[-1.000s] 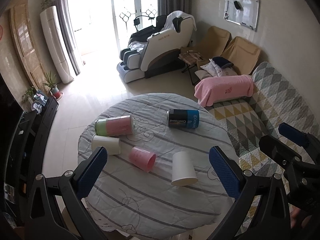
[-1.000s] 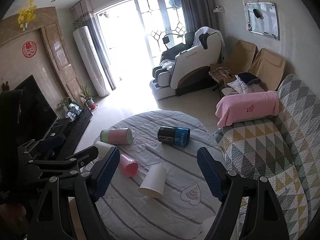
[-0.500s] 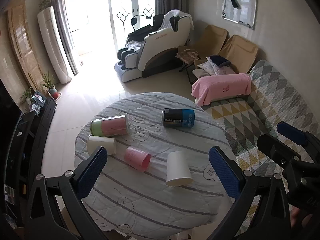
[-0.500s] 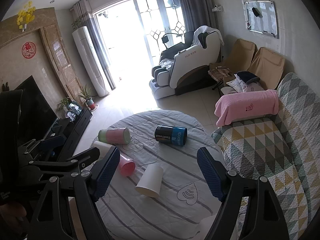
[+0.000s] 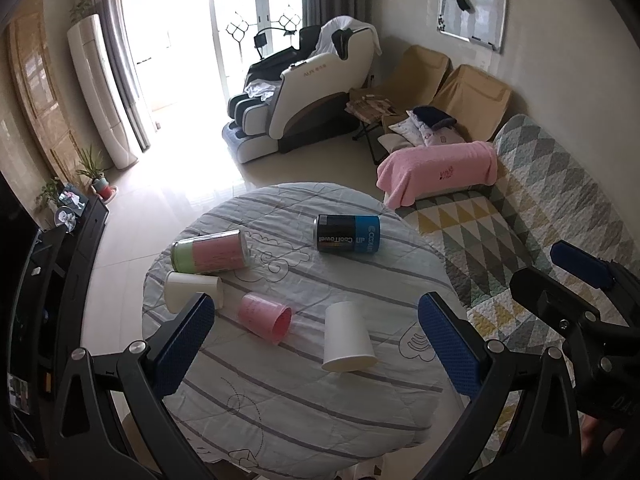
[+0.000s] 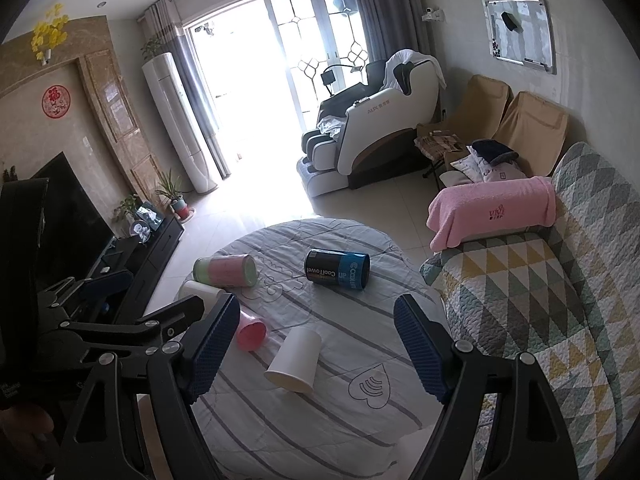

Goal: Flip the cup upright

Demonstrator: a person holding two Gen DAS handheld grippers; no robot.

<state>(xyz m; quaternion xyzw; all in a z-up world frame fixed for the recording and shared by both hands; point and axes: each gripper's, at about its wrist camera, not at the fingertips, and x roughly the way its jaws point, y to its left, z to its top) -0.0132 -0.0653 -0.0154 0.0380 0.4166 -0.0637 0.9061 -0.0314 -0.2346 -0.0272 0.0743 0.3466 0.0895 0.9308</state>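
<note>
"CoolTowel" on the black-and-blue canister [image 5: 347,234]; "AUX" on the massage chair [image 6: 374,111]

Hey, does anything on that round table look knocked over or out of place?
Yes. Everything on the table lies on its side: the near white cup, the pink cup, a second white cup, the pink-and-green canister and the black-and-blue canister. Nothing looks spilled.

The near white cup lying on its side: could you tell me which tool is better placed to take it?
Probably the right tool: the white cup lies between its open fingers.
</note>
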